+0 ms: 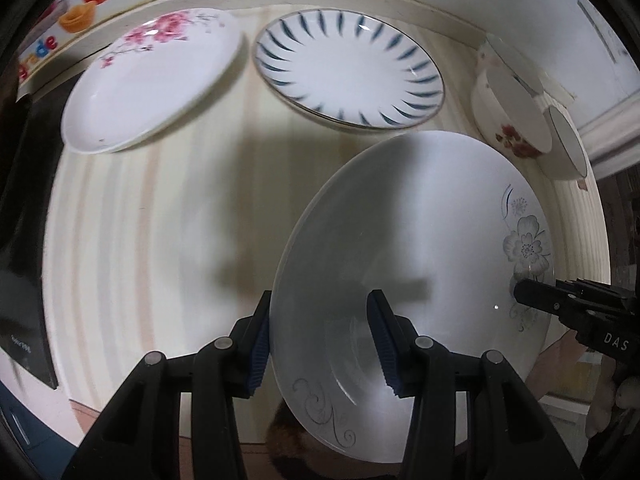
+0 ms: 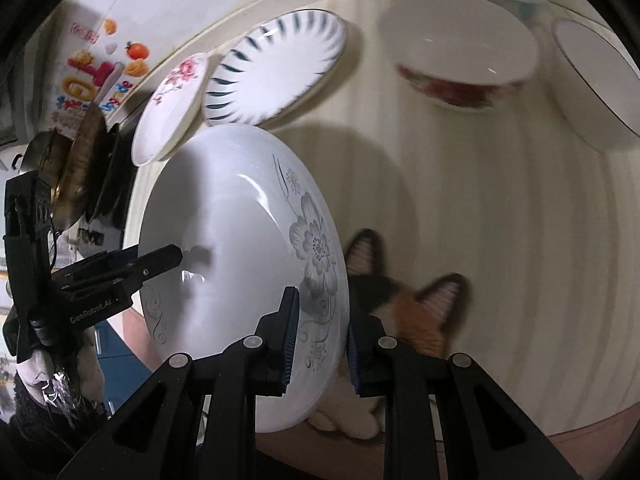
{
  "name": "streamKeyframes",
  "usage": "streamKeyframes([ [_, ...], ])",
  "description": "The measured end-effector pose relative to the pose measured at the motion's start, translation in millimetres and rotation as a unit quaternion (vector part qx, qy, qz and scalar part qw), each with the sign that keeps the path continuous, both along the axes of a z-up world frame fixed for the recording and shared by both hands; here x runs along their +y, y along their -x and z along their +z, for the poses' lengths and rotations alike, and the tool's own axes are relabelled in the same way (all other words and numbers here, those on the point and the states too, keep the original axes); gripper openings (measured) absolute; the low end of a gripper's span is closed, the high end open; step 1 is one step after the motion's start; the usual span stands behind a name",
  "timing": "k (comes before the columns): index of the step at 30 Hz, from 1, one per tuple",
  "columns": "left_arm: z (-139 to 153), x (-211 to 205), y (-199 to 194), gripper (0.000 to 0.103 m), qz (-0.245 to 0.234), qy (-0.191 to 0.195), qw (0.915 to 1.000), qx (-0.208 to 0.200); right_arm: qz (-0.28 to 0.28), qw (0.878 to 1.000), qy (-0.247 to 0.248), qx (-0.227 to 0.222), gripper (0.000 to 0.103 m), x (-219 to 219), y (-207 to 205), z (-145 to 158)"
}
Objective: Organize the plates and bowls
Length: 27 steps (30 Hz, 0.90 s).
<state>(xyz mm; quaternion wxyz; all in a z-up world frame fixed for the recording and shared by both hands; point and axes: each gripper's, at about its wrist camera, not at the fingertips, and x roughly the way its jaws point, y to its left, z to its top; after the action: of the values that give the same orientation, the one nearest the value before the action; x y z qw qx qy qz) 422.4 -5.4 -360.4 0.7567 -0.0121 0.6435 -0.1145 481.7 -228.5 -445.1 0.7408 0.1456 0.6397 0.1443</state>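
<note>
A white plate with a grey flower print (image 1: 420, 240) (image 2: 236, 240) is held tilted above the striped table (image 1: 160, 220). My left gripper (image 1: 320, 344) grips its near rim between the blue pads, and shows in the right wrist view (image 2: 168, 258). My right gripper (image 2: 320, 336) grips the opposite rim, and shows in the left wrist view (image 1: 524, 292). A pink-flower plate (image 1: 152, 80) (image 2: 172, 104) and a blue-streaked plate (image 1: 348, 68) (image 2: 276, 68) lie at the back.
A red-flower bowl (image 1: 508, 116) (image 2: 460, 56) and two other white bowls (image 1: 568, 144) (image 2: 592, 76) stand at the right of the table. A calico cat (image 2: 404, 300) sits under the held plate at the table's near edge. A wall runs behind.
</note>
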Motion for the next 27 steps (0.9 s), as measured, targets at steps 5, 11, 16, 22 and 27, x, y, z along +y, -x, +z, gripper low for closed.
streamKeyframes([
  [5,-14,-13,-2,0.043,-0.017,-0.009,0.9998,0.01,-0.013,1.0,0.003,0.013,0.023,-16,5,-15],
  [11,-24,-19,-4,0.043,-0.026,-0.024,0.9992,0.016,-0.02,1.0,0.0,0.024,0.023,-25,8,-28],
  [16,-25,-25,-3,0.043,-0.029,-0.038,0.9988,0.007,-0.021,0.999,-0.002,0.029,0.023,-22,7,-34],
  [22,-18,-23,-10,0.043,-0.015,-0.03,0.9994,0.011,-0.015,0.999,-0.007,0.043,0.024,-20,3,-38],
  [27,35,17,-16,0.044,0.048,-0.018,0.9978,-0.041,-0.007,1.0,0.018,0.022,0.024,-28,-7,6],
])
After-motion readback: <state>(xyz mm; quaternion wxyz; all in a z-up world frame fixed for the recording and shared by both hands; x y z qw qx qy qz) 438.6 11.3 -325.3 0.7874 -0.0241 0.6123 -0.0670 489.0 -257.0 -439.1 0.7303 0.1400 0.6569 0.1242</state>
